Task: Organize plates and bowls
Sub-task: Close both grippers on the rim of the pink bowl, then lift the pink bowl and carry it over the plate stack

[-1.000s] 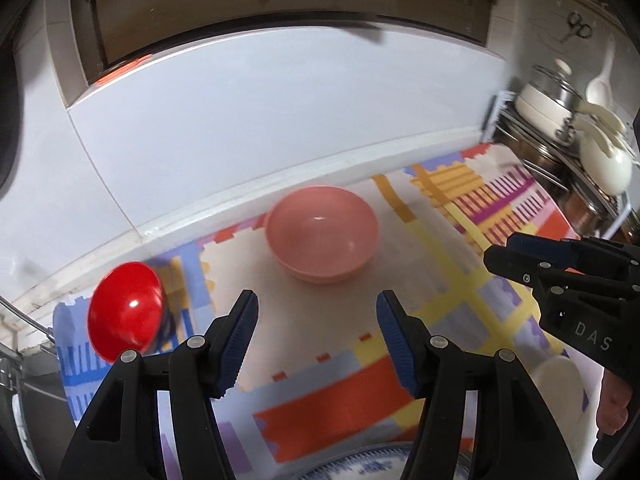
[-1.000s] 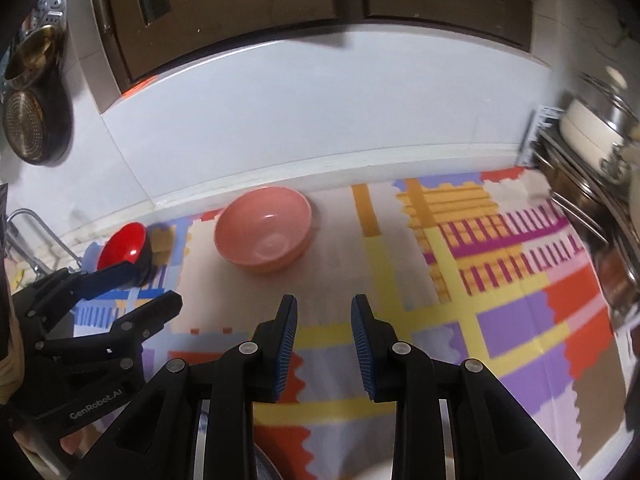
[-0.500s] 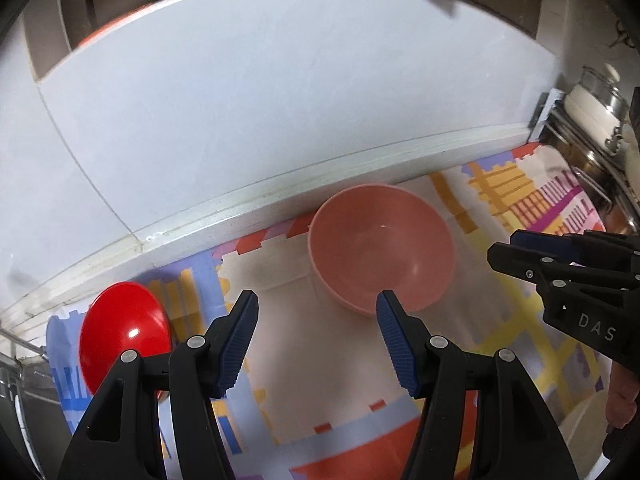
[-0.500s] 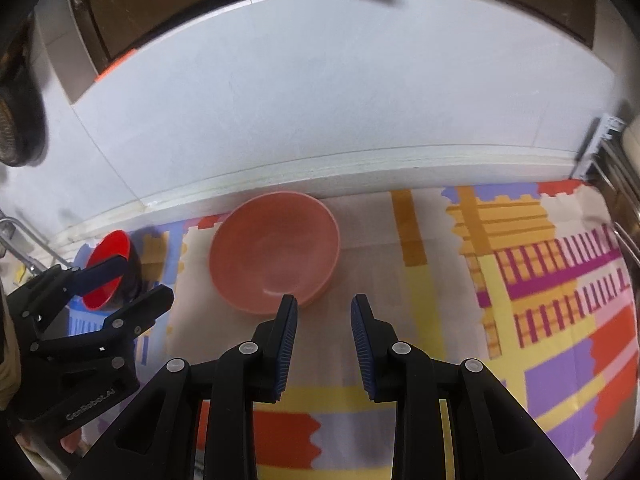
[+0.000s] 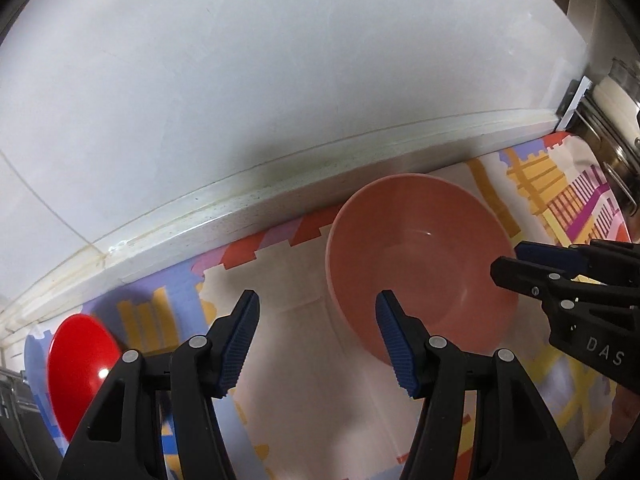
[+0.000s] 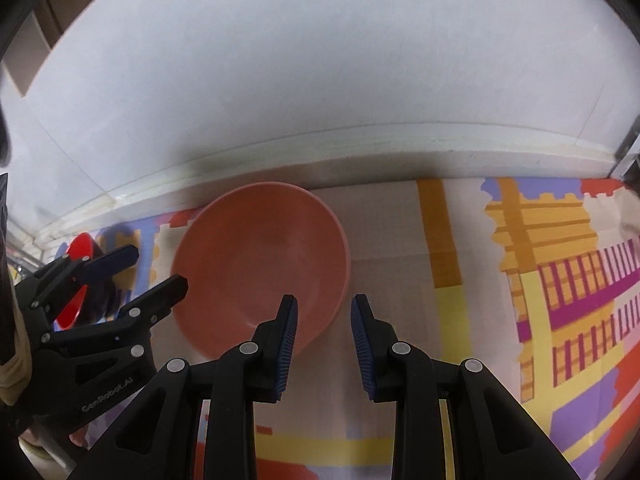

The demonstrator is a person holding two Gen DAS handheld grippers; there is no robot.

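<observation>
A pink bowl [image 5: 420, 260] stands upright on the patterned mat near the back wall; it also shows in the right wrist view [image 6: 260, 264]. A small red bowl [image 5: 80, 364] sits at the mat's left end, tilted, and shows partly behind the left gripper in the right wrist view [image 6: 80, 248]. My left gripper [image 5: 318, 340] is open and empty, its right finger over the pink bowl's near left rim. My right gripper [image 6: 324, 344] is open and empty, its jaws straddling the bowl's near right rim. Each gripper shows in the other's view.
The colourful patterned mat [image 6: 540, 280] covers the counter up to a white wall ledge [image 5: 240, 216]. Metal pots on a rack [image 5: 616, 120] stand at the far right. A metal rack edge [image 5: 12, 392] is at the far left.
Both grippers have moved forward and down toward the pink bowl, which now looms larger. The right gripper's jaws have widened and now flank the bowl's rim.
</observation>
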